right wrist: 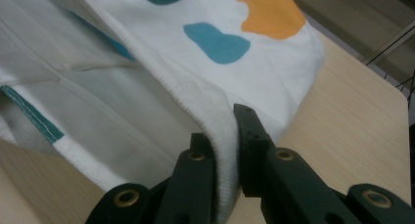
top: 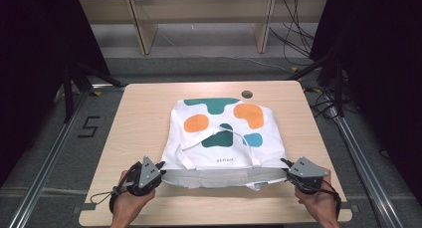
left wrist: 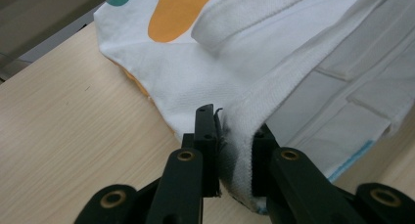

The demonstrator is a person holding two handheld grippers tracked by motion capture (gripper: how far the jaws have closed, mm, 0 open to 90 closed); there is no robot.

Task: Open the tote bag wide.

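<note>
A white tote bag (top: 224, 138) printed with orange, teal and blue blobs lies flat on the wooden table (top: 144, 108), its open mouth toward the near edge and its straps folded over the top. My left gripper (top: 158, 167) is shut on the near left corner of the bag's top rim (left wrist: 235, 150). At the near right corner my right gripper (top: 284, 164) is shut on the same upper rim (right wrist: 220, 131). Both lift the upper layer a little, so the pale lining (left wrist: 342, 92) shows inside.
A round cable hole (top: 247, 94) sits at the table's far edge. Metal rails (top: 54, 148) run along both sides of the table, with cables (top: 298, 34) and a wooden shelf frame (top: 199, 19) on the floor behind.
</note>
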